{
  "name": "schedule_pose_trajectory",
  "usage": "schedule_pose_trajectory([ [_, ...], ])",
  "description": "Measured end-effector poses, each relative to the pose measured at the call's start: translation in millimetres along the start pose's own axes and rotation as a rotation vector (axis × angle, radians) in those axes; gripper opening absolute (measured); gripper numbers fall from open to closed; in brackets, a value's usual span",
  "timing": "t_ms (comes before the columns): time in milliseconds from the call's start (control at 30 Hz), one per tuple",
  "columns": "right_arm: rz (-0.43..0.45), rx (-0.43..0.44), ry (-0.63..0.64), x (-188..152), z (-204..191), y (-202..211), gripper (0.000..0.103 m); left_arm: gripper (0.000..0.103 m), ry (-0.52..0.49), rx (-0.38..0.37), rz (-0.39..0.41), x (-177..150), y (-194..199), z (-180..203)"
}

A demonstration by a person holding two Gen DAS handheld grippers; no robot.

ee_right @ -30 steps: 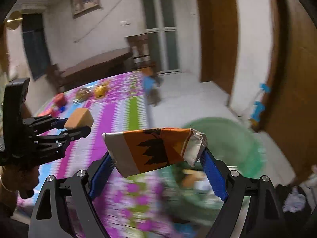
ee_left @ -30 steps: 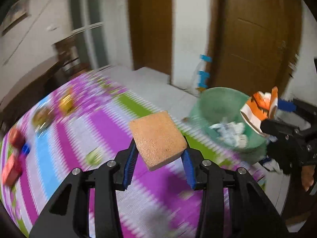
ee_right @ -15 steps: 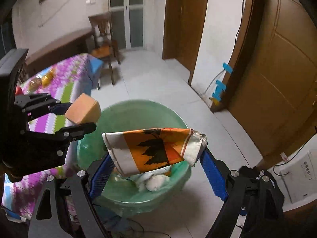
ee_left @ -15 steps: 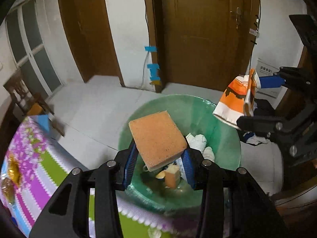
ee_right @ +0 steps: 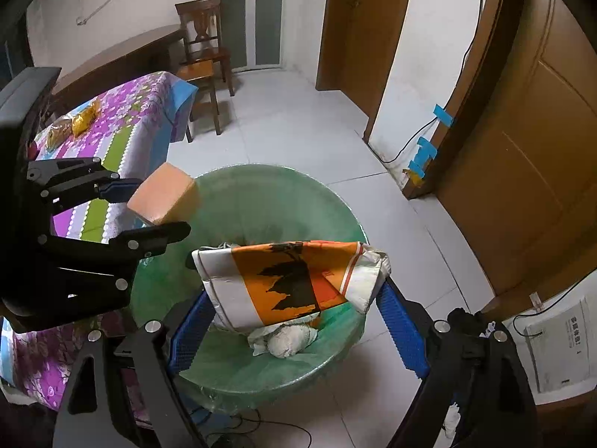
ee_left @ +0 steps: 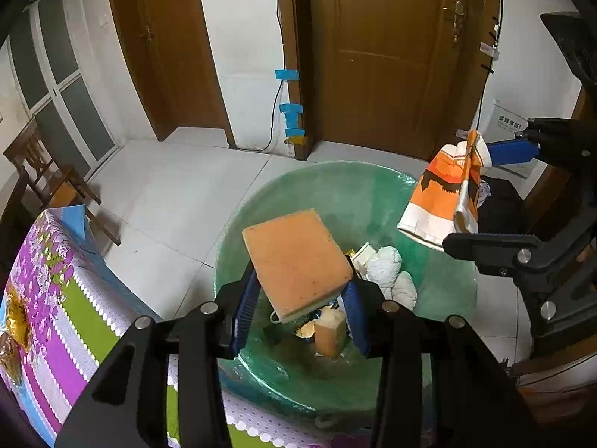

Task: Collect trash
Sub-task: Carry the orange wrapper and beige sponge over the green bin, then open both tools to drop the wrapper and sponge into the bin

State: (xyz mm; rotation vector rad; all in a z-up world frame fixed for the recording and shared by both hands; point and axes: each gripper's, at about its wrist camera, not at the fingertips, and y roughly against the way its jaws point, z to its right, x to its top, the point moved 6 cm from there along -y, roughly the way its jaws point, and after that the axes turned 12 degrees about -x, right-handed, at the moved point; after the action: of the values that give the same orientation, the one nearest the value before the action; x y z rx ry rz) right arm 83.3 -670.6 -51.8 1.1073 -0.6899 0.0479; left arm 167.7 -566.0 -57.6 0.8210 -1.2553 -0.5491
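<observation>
An orange sponge point(ee_left: 294, 261) sits between the blue pads of my left gripper point(ee_left: 300, 283), whose jaws are opening slightly while the pads still touch it. It hangs over the green plastic-lined bin point(ee_left: 335, 186). My right gripper point(ee_right: 293, 293) is shut on a folded orange-and-white wrapper point(ee_right: 287, 280), also above the bin point(ee_right: 261, 194). In the right wrist view the left gripper point(ee_right: 156, 209) with the sponge point(ee_right: 164, 198) is over the bin's left rim. From the left wrist, the right gripper point(ee_left: 470, 198) and wrapper point(ee_left: 436, 201) show at the bin's right rim. Crumpled white paper point(ee_left: 388, 272) and a sponge piece point(ee_left: 328, 336) lie inside.
A table with a purple striped cloth point(ee_right: 123, 123) stands left of the bin, with gold snack packets point(ee_right: 84, 119) on it. A wooden chair point(ee_right: 201, 48) stands beyond it. Brown doors point(ee_left: 384, 56) and a taped cable point(ee_left: 289, 115) line the wall. Cables lie on the floor under the bin.
Both grippers swung from over the table to above the green bin, each keeping its load. In the last half second they barely shifted.
</observation>
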Motion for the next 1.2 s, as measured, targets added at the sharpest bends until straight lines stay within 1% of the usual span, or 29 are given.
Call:
schedule_pose_trajectory([
  [33,0.000,-0.004,0.006,0,-2,0,0.085,0.044,0.002,0.009,0.004,0,0,-1],
  [100,0.001,-0.022,0.022,0,-5,-1,0.086,0.058,0.007,0.028,0.007,-2,1,-5],
  [133,-0.001,-0.031,0.023,-1,-6,-3,0.087,0.069,0.011,0.031,0.012,-3,1,-6],
  [167,-0.004,-0.030,0.024,-2,-7,-3,0.087,0.075,0.013,0.036,0.017,-3,2,-6],
  [367,-0.012,-0.015,0.000,-8,-8,-3,0.087,0.075,0.004,0.053,0.032,-9,10,-6],
  [533,0.002,-0.005,-0.032,-16,-7,4,0.087,0.075,0.012,0.070,0.064,-13,22,-2],
  [633,0.036,-0.008,-0.075,-23,-3,15,0.088,0.075,0.005,0.107,0.099,-17,34,3],
  [667,0.056,-0.016,-0.089,-26,-1,21,0.091,0.075,0.002,0.118,0.114,-18,40,4],
  [700,0.091,-0.029,-0.110,-31,1,32,0.094,0.078,0.001,0.131,0.129,-20,45,6],
  [733,0.121,-0.041,-0.127,-36,3,42,0.098,0.085,0.004,0.150,0.154,-23,54,8],
  [767,0.151,-0.053,-0.147,-41,7,51,0.098,0.092,0.007,0.161,0.180,-25,61,11],
  [800,0.178,-0.079,-0.178,-48,11,62,0.098,0.094,0.013,0.175,0.217,-29,71,15],
  [833,0.197,-0.097,-0.214,-57,15,72,0.098,0.097,0.016,0.179,0.235,-32,78,18],
  [933,0.211,-0.118,-0.298,-79,24,89,0.098,0.097,0.026,0.180,0.285,-41,99,28],
  [967,0.218,-0.148,-0.327,-87,27,97,0.098,0.097,0.031,0.181,0.301,-44,106,32],
  [1100,0.258,-0.245,-0.368,-111,33,119,0.098,0.097,0.037,0.163,0.375,-59,134,44],
  [1167,0.282,-0.277,-0.376,-119,34,127,0.098,0.097,0.035,0.168,0.398,-64,143,48],
  [1200,0.294,-0.306,-0.377,-124,34,133,0.098,0.097,0.034,0.173,0.408,-66,147,50],
])
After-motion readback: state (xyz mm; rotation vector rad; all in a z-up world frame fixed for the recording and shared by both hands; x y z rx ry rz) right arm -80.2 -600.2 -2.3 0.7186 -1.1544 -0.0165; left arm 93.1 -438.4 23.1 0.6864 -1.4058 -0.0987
